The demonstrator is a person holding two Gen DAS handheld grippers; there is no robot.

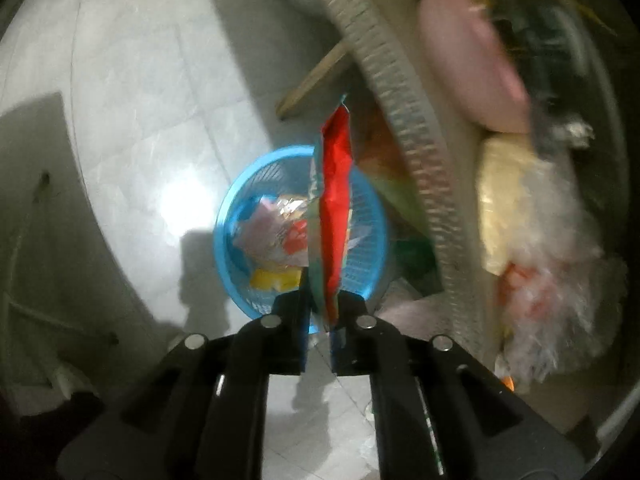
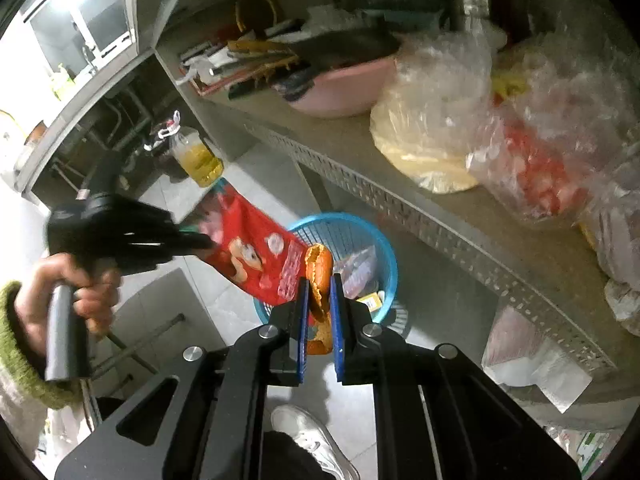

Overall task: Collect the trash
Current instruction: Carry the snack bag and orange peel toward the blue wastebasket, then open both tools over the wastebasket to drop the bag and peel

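Note:
A blue plastic basket (image 1: 228, 216) stands on the tiled floor and holds several wrappers. My left gripper (image 1: 322, 305) hangs above it, shut on a red snack wrapper (image 1: 335, 200), which I see edge-on and which dangles over the basket. In the right wrist view the same left gripper (image 2: 208, 245) comes in from the left, pinching that red wrapper (image 2: 256, 256) by its edge. My right gripper (image 2: 319, 285) is shut on a curled piece of orange peel (image 2: 320, 264) above the basket's (image 2: 386, 240) near rim.
A perforated metal shelf edge (image 2: 400, 208) runs along the right, close to the basket. On it sit a pink basin (image 2: 344, 88) and clear plastic bags (image 2: 432, 136). A bottle of yellow oil (image 2: 198, 160) stands on the floor behind. A person's white shoe (image 2: 316, 440) is below.

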